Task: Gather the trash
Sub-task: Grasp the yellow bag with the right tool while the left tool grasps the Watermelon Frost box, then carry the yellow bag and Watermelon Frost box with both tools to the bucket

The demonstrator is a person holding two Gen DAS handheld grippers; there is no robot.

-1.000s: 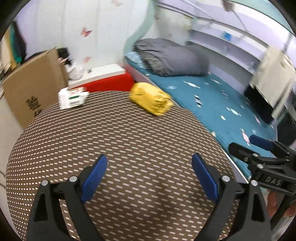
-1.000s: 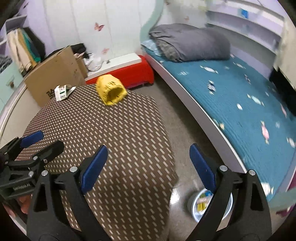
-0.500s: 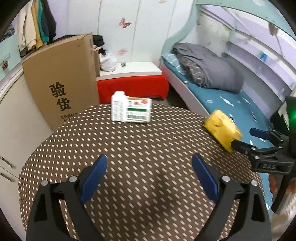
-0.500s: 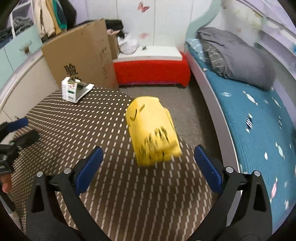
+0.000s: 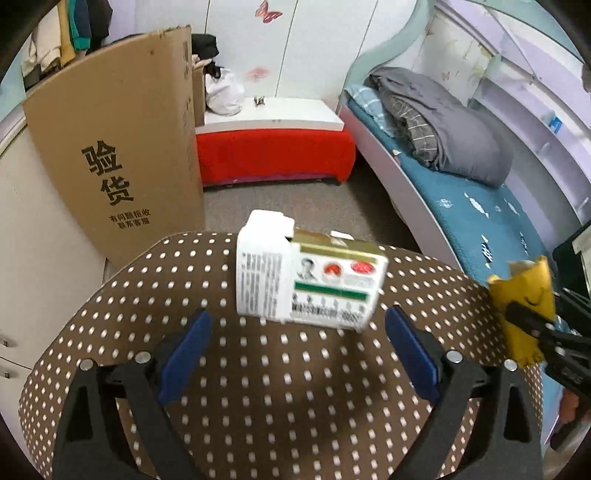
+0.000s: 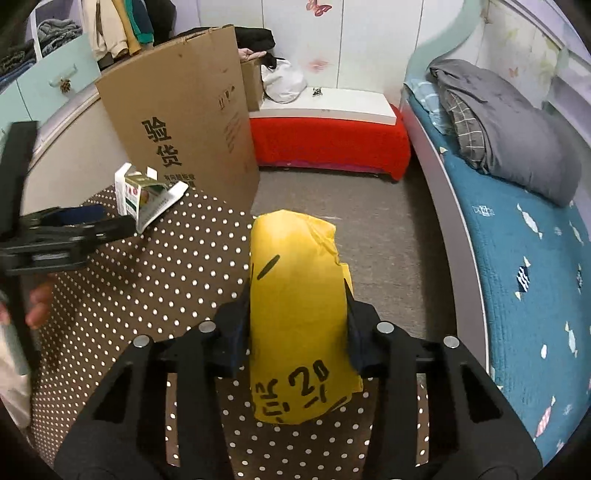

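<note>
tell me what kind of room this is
Most likely a child's bedroom: a bed with a blue patterned cover and a grey duvet, butterfly stickers on the wall, and clothes hanging in the corner.

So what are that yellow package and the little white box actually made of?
The yellow package looks like thin matte paper or plastic film: it is wrinkled, torn at its top edge, and bears marker scribbles. The white box looks like light printed cardboard with a slight sheen: crisp folded edges and an opened flap.
</note>
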